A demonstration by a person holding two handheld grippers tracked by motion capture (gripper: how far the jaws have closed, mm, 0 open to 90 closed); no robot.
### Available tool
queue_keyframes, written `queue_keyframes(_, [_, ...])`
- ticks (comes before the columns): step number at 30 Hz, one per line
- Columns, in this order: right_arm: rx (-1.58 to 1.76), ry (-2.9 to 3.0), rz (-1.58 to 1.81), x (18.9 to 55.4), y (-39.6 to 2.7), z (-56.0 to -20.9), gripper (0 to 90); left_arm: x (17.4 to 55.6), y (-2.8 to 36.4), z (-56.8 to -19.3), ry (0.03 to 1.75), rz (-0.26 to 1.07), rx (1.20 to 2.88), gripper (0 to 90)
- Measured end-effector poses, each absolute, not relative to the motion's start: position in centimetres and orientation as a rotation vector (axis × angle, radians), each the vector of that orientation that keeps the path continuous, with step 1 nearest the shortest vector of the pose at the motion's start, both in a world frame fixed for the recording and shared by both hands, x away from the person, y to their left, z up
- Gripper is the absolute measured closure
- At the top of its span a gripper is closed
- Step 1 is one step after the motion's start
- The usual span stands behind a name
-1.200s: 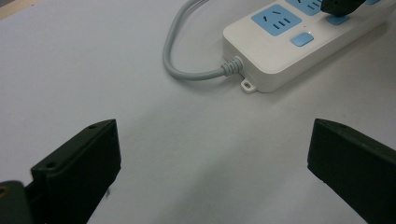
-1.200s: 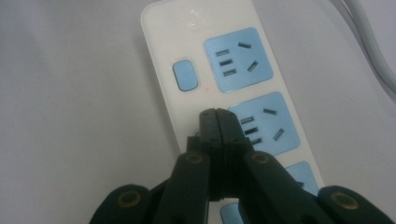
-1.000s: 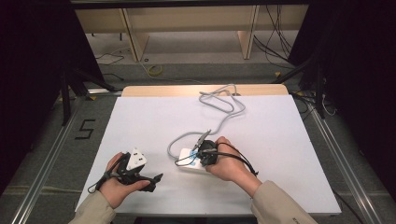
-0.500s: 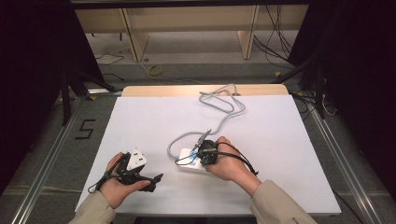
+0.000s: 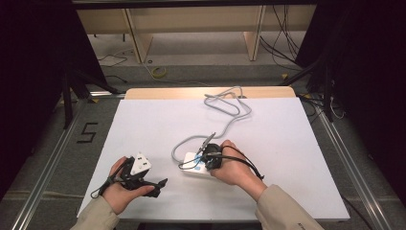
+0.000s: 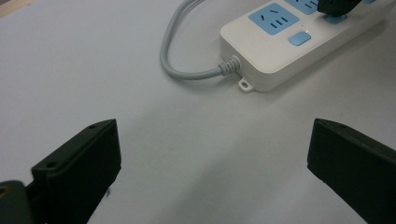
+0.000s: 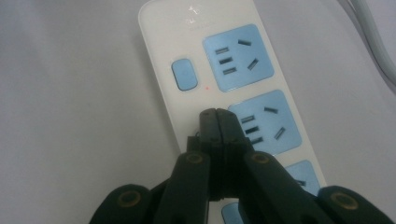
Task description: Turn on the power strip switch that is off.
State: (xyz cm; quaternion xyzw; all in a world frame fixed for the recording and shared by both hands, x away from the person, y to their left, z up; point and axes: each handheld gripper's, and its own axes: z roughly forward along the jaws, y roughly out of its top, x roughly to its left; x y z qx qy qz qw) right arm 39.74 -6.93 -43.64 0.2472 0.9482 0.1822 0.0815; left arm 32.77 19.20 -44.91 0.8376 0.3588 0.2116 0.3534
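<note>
A white power strip (image 5: 191, 167) with blue sockets lies near the table's front middle, and its grey cable (image 5: 230, 108) loops away to the far edge. My right gripper (image 5: 205, 160) is shut with nothing between its jaws. Its tips (image 7: 217, 116) sit over the strip (image 7: 159, 32) beside a blue socket (image 7: 264, 122), just short of the blue switch (image 7: 183, 74). A small red light (image 7: 206, 87) glows next to the switch. My left gripper (image 5: 152, 176) rests low on the table to the left, open and empty (image 6: 212, 149), facing the strip's cable end (image 6: 275, 51).
The white table top (image 5: 143, 124) spreads bare to the left and far side. Its wooden far edge (image 5: 167, 92) meets a floor with cables and shelving legs. Metal rails (image 5: 57, 143) run along both sides of the table.
</note>
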Motion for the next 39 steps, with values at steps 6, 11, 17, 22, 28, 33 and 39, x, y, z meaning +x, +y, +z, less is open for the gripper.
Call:
queue_keyframes(6, [0.725, 2.840, 0.540, 39.84, -6.90, -43.73, 90.0, 32.78, 19.19, -44.92, 0.927, 0.547, 2.168, 2.5])
queue_keyframes(11, [0.714, 2.837, 0.535, 39.82, -6.86, -43.74, 90.0, 32.77, 19.21, -44.91, 0.928, 0.547, 2.167, 2.5])
queue_keyframes(17, [0.696, 2.827, 0.532, 39.67, -6.85, -43.74, 90.0, 32.77, 19.20, -44.93, 0.927, 0.541, 2.167, 2.5])
queue_keyframes(22, [0.699, 2.826, 0.534, 39.67, -6.86, -43.75, 90.0, 32.81, 19.22, -44.97, 0.928, 0.539, 2.167, 2.5])
queue_keyframes(28, [0.728, 2.834, 0.536, 39.63, -6.86, -43.67, 90.0, 32.81, 19.18, -44.98, 0.927, 0.543, 2.168, 2.5])
queue_keyframes(33, [0.710, 2.828, 0.538, 39.64, -6.89, -43.72, 90.0, 32.78, 19.15, -44.94, 0.923, 0.544, 2.172, 2.5])
queue_keyframes(39, [0.728, 2.834, 0.539, 39.62, -6.86, -43.66, 90.0, 32.81, 19.17, -44.96, 0.922, 0.543, 2.171, 2.5])
